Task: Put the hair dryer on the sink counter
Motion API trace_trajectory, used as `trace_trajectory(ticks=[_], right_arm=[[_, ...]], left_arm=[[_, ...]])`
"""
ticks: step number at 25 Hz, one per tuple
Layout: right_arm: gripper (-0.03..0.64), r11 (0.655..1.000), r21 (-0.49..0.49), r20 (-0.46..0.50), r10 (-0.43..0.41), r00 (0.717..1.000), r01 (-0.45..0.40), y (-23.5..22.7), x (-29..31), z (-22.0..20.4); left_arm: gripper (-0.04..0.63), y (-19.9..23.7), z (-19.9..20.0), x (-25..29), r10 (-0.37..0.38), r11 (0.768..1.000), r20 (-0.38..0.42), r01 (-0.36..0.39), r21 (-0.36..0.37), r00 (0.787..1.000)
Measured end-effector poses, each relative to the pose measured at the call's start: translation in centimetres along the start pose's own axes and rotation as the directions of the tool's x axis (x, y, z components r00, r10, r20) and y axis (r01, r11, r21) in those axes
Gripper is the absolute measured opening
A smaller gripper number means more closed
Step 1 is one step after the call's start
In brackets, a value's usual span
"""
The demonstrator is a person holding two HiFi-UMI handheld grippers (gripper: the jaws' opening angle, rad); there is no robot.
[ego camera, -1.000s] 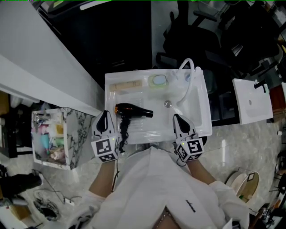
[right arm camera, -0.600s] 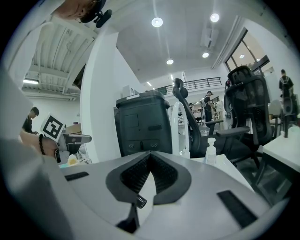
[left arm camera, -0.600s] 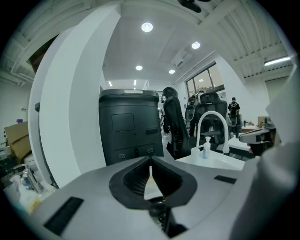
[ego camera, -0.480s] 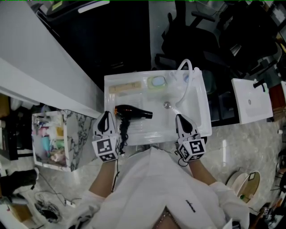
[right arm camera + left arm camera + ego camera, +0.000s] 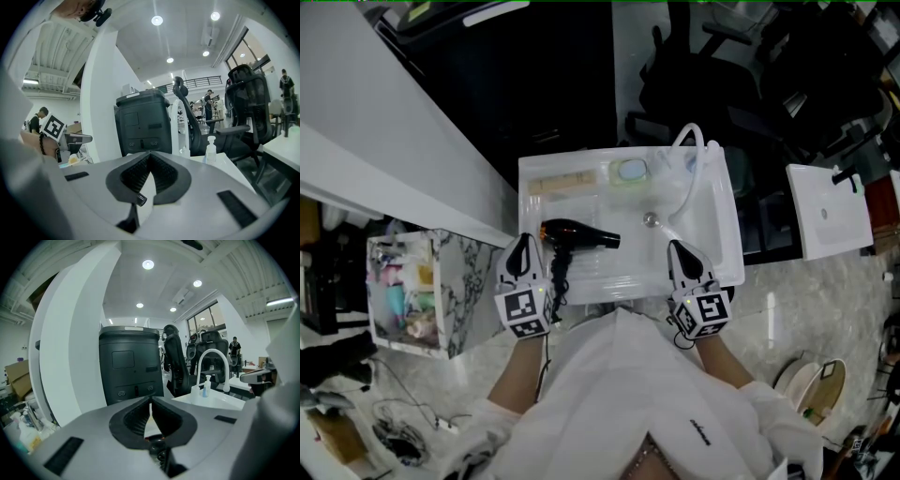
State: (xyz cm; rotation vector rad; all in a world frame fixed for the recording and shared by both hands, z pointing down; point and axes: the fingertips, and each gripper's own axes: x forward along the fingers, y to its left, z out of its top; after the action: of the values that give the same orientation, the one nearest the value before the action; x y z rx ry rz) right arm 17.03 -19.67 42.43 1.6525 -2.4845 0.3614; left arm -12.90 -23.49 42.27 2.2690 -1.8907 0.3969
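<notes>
- A clear box (image 5: 401, 292) at the frame's left middle is crowded with toiletries.
- The hair dryer (image 5: 579, 234) lies on the white sink counter (image 5: 614, 277) at frame centre.
- The left gripper (image 5: 523, 242) and right gripper (image 5: 674, 247) point over the counter's lower edge, jaws together and empty.

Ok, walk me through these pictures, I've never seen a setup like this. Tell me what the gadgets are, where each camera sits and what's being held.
There is no robot here: a person holds a two-fingered tool in each hand. The top-down picture comes from a camera on the person's head. It shows the left gripper and right gripper at the near edge of a white sink counter. A black hair dryer lies on it beside the basin, with a faucet and a greenish dish behind. The other two pictures come from cameras riding on each tool, looking along its fingers. Both pairs are shut and hold nothing.
</notes>
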Motion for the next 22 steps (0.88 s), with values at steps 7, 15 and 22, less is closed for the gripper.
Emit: trace_trajectory(ticks=[7, 15, 22], right_arm=[[0.017, 1.0, -0.003, -0.004, 0.006, 1.0, -0.006, 0.18, 0.13, -0.04], [0.017, 1.0, -0.001, -0.011, 0.007, 1.0, -0.007, 0.21, 0.05, -0.34], [0.017, 1.0, -0.002, -0.014, 0.009, 1.0, -0.009, 0.53, 0.14, -0.48]], left_arm=[[0.038, -0.28, -0.13, 0.14, -0.007, 1.0, -0.005, 0.007, -0.007, 1.0], [0.038, -0.58, -0.61, 0.27, -0.018, 1.0, -0.019, 0.018, -0.013, 1.0], [0.038, -0.55, -0.88, 0.32, -0.027, 0.999, -0.026, 0.027, -0.017, 0.999]])
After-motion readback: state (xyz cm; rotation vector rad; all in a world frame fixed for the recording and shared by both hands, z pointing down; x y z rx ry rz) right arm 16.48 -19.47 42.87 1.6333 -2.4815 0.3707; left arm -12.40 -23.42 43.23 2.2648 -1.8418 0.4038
